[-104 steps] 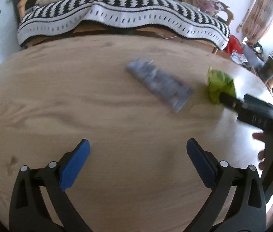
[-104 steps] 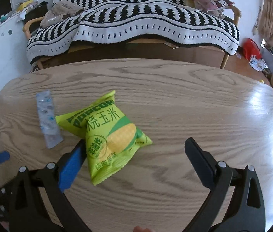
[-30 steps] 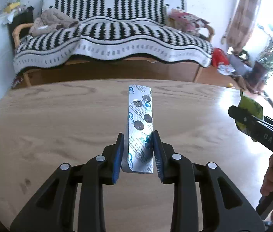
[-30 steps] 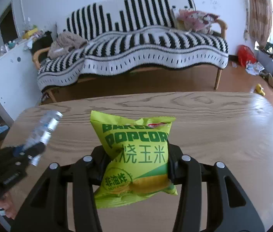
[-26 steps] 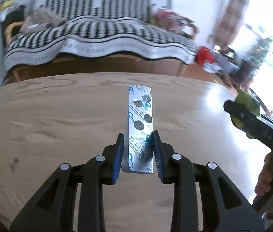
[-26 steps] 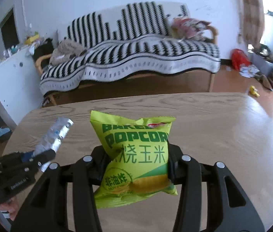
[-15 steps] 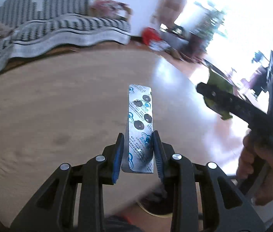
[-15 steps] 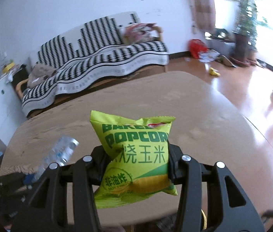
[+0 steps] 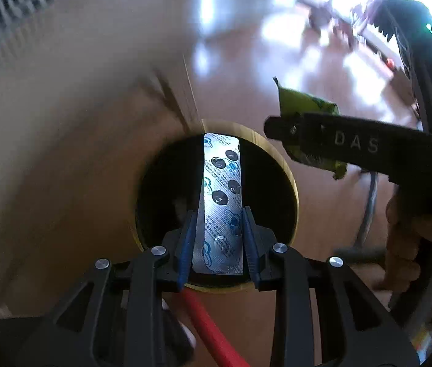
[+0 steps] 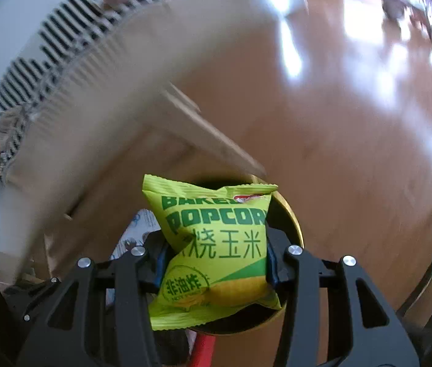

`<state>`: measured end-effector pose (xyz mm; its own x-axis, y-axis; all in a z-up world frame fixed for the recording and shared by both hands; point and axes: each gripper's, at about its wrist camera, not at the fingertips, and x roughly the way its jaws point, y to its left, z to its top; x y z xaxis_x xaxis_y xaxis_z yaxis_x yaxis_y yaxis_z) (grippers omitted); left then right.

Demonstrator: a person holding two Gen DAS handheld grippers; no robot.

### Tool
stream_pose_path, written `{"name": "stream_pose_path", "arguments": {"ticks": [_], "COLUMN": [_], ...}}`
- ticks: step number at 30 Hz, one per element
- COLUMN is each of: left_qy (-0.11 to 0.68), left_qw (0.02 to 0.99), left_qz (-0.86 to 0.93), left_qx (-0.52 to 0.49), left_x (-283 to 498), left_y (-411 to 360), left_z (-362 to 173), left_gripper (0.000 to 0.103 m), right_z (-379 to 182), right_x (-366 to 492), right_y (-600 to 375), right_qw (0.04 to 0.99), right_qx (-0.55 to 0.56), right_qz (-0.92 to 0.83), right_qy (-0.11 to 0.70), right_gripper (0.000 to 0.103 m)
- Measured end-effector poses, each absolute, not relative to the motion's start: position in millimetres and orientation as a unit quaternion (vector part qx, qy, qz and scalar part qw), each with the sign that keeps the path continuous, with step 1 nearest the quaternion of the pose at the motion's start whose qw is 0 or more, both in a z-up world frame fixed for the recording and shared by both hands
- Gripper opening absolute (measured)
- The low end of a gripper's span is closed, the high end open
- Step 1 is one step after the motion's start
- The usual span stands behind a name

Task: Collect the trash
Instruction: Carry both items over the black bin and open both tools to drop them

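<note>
**Both grippers over the bin, trash in grip**

Now the left gripper (image 9: pixel 218 238) points steeply down, straight over the dark mouth of the bin (image 9: pixel 289 180) (round, yellowish rim), which stands on the floor (image 9: pixel 63 153). Its blue pads (image 9: pixel 185 244) are clamped on the lower end of the blister pack (image 9: pixel 220 202); the rest of the foil strip sticks out fwd over the opening.

Right gripper (image 10: pixel 214 263) is tilted down too, w/ its jaws pinched on the popcorn bag (image 10: pixel 216 244) at both side edges. Bag hangs over the bin's rim (image 10: pixel 295 223), covering most of the opening. In the left view the right gripper (image 9: pixel 323 136) comes in from the right side, just beside the rim, the person's hand (image 9: pixel 411 232) wrapped round its handle. Background is motion-blurred: striped sofa (image 10: pixel 47 49), table (image 10: pixel 124 70) edge, bright glare on the floor.
</note>
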<state>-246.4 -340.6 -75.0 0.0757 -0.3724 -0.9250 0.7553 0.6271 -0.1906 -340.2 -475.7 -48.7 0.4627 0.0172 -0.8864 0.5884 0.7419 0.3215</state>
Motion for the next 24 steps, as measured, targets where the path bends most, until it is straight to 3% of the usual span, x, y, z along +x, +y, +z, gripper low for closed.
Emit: {"name": "stream_pose_path", "arguments": {"ticks": [6,22,23,24], "left_qy": [0.601,0.607,0.609,0.612], "left_qw": [0.692,0.683,0.681,0.678], "left_qz": [-0.370,-0.378,-0.380,-0.378], "left_qx": [0.153,0.147,0.147,0.151], "left_x": [-221.2,-229.1,-229.2,-230.1], "left_y": [-344.9,-347.4,-347.6,-348.8], "left_z": [-110.3,-107.3,-107.8,-108.9], "left_gripper": [0.029,0.030,0.031,0.032], "right_z": [-116.0,-113.9,-112.6,-111.1], "right_x": [-342.8,-325.9,-326.9,-327.9], "right_y": [-477.7,-489.4,-491.3,-494.2], "right_qw": [0.744,0.743,0.742,0.740], "right_qx": [0.346,0.361,0.369,0.379], "right_qz": [-0.187,-0.182,-0.181,-0.181], "right_qy": [0.540,0.534,0.530,0.526], "right_gripper": [0.047,0.047,0.050,0.063]}}
